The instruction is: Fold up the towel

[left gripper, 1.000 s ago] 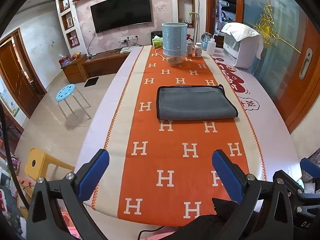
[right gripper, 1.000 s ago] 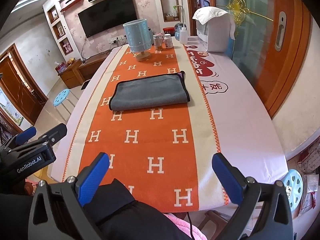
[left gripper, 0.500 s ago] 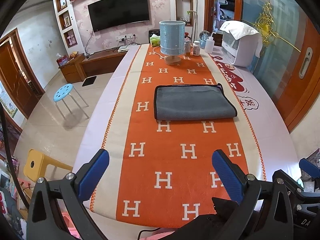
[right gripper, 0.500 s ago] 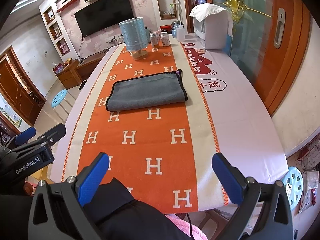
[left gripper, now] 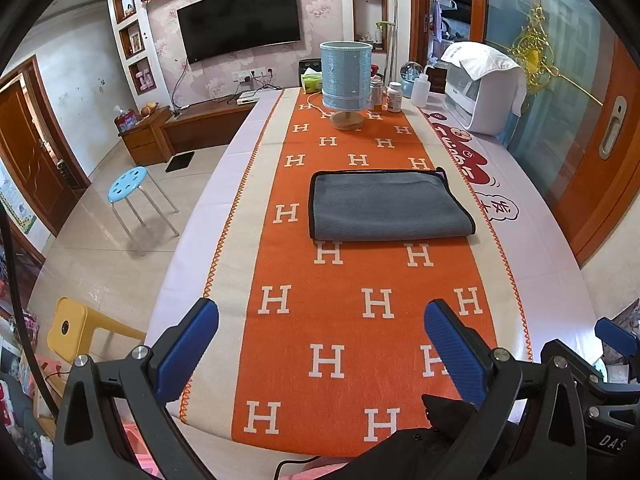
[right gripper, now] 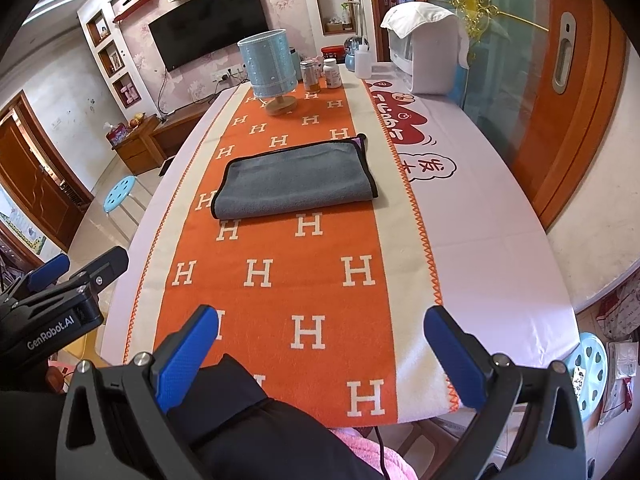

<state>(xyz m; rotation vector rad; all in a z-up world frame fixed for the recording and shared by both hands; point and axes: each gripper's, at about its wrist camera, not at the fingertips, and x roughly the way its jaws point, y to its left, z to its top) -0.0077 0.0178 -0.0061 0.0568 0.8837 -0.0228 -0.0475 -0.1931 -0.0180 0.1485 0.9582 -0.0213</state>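
Observation:
A grey towel with black trim (left gripper: 386,206) lies folded flat on the orange table runner (left gripper: 352,312), in the middle of the table. It also shows in the right wrist view (right gripper: 296,182). My left gripper (left gripper: 322,344) is open and empty, held over the near end of the table, well short of the towel. My right gripper (right gripper: 322,350) is open and empty at the near table edge, to the right of the left gripper (right gripper: 52,292). A dark sleeve (right gripper: 256,424) lies below it.
A blue lamp on a wooden base (left gripper: 346,84) stands at the far end with bottles (left gripper: 394,97) beside it. A white appliance under a cloth (left gripper: 482,88) stands far right. A blue stool (left gripper: 130,184) and a yellow stool (left gripper: 72,330) stand on the floor at left.
Both grippers have drifted slightly, so the towel sits a little lower and nearer in both views. The towel has not moved. Both grippers stay open.

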